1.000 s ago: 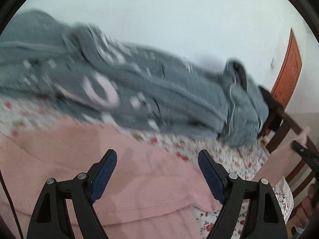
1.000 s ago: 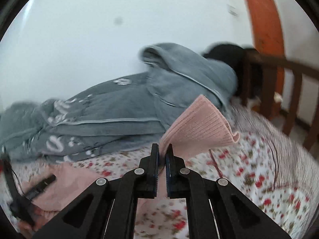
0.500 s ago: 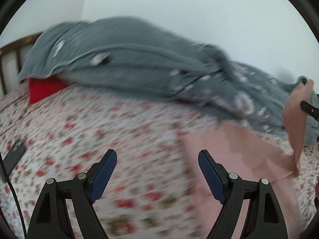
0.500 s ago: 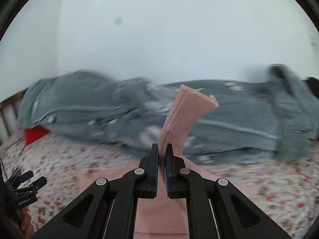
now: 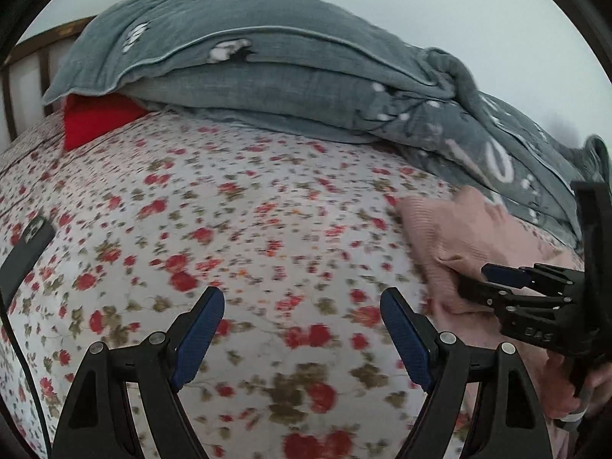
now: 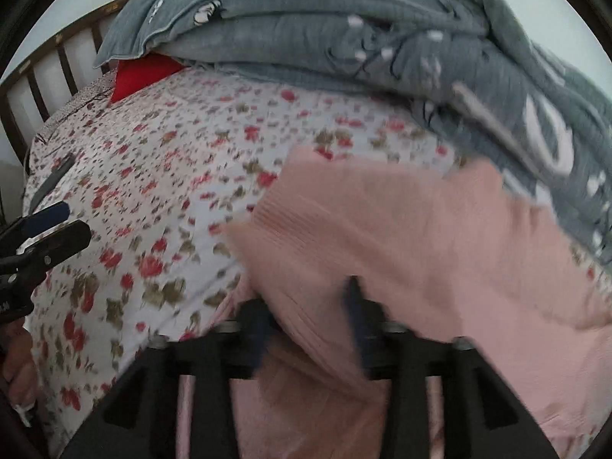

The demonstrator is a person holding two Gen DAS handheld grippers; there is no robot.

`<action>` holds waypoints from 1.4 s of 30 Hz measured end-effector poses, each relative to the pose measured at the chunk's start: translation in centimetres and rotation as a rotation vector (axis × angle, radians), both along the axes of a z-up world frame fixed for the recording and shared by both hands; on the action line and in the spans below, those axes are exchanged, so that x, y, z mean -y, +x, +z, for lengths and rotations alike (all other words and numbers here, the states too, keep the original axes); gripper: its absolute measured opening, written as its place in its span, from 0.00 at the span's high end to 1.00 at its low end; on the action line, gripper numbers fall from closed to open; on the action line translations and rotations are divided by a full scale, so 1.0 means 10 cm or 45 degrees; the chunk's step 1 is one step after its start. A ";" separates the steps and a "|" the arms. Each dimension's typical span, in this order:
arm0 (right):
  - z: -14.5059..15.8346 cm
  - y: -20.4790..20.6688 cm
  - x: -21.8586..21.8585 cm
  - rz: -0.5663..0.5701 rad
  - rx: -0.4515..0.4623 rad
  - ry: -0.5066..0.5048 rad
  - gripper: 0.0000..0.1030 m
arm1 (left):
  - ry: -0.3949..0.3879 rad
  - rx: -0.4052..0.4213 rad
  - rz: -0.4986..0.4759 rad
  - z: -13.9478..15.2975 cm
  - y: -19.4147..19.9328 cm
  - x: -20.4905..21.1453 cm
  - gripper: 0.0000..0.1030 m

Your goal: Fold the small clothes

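A pink knit garment lies on the floral bedsheet; it also shows at the right of the left wrist view. My right gripper has its jaws apart, with the pink sleeve draped loosely between them and over them. It also shows in the left wrist view, low over the garment's edge. My left gripper is open and empty above bare floral sheet, left of the garment. It appears at the left edge of the right wrist view.
A bunched grey quilt runs along the far side of the bed against the wall. A red cushion peeks from under it at the left. A dark phone lies on the sheet at the left. A wooden headboard stands behind.
My right gripper has carried the pink sleeve down and leftward over the garment and opened its jaws. My left gripper has swung left, off the garment, over bare sheet.
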State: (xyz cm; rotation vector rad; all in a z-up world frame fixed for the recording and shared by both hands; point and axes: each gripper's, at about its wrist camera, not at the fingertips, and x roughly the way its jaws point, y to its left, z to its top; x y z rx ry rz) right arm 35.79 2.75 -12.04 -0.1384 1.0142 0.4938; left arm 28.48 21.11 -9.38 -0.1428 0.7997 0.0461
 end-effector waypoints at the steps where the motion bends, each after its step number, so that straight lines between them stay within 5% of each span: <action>1: 0.05 -0.04 0.09 0.005 -0.021 0.041 0.46 | 0.000 -0.001 -0.016 0.02 0.01 0.05 0.19; 5: 0.37 -0.28 0.56 -0.040 0.020 0.170 0.40 | -0.034 -0.054 -0.107 0.01 0.08 0.33 0.19; 12: 0.61 -0.52 1.93 -0.388 0.236 0.020 0.36 | -0.110 -0.079 -0.214 -0.01 0.29 0.78 0.19; 17: 0.33 -0.34 2.88 -0.682 0.166 0.006 0.26 | -0.215 -0.125 -0.250 -0.07 0.66 0.91 0.19; 21: -0.03 -0.09 3.35 -0.757 -0.016 0.142 0.26 | -0.127 -0.264 -0.219 -0.37 1.00 1.00 0.21; 25: -0.27 0.12 3.44 -0.727 -0.146 0.270 0.26 | -0.290 -0.265 -0.209 -0.51 1.13 0.91 0.27; 27: -0.29 0.20 3.37 -0.714 -0.136 0.249 0.26 | -0.316 -0.244 -0.199 -0.54 1.17 0.91 0.44; 29: -0.28 0.25 3.27 -0.673 -0.125 0.236 0.26 | -0.365 -0.256 -0.244 -0.55 1.21 0.97 0.80; 30: -0.26 0.26 3.18 -0.623 -0.108 0.229 0.40 | -0.366 -0.239 -0.250 -0.52 1.20 1.01 0.81; 31: -0.24 0.26 3.07 -0.554 -0.087 0.203 0.78 | -0.336 -0.209 -0.253 -0.47 1.18 1.04 0.83; 32: -0.18 0.23 3.01 -0.534 -0.034 0.152 0.84 | -0.302 -0.152 -0.281 -0.37 1.12 1.09 0.83; 36: 0.10 0.07 3.07 -0.510 0.150 0.230 0.86 | -0.315 -0.059 -0.300 -0.20 1.03 1.08 0.83; 39: -0.16 0.20 3.11 -0.553 -0.030 0.125 0.83 | -0.188 -0.188 -0.244 -0.44 1.10 1.18 0.81; 42: -0.20 0.15 3.09 -0.598 -0.010 0.012 0.61 | -0.090 -0.163 -0.184 -0.42 1.02 1.21 0.55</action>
